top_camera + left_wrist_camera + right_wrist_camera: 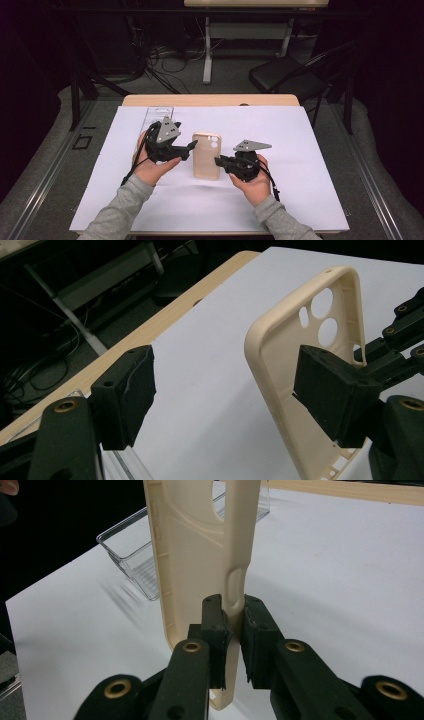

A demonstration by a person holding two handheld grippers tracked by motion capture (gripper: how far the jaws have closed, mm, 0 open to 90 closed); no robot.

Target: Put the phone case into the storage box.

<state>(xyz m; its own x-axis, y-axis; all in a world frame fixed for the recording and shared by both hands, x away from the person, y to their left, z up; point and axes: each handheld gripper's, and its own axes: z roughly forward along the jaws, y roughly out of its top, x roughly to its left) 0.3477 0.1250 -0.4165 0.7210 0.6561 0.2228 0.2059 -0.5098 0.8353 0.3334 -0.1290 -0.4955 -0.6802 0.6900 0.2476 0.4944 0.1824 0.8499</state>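
A cream phone case (206,156) is held just above the white sheet in the middle of the table. My right gripper (219,161) is shut on its right side wall; in the right gripper view the case (200,545) rises from between the two pads, which pinch the rim at my right gripper (232,625). My left gripper (190,149) sits at the case's left edge, open. In the left gripper view the jaws of my left gripper (225,385) stand wide apart, the case (305,325) tilted with its hollow side facing me, one pad (332,390) in front of its inside.
A clear plastic tray (159,114) lies at the back left of the white sheet (300,200), also the tray (135,555) behind the case. The wooden table edge (210,100) runs along the far side. A black chair (290,75) stands beyond the table.
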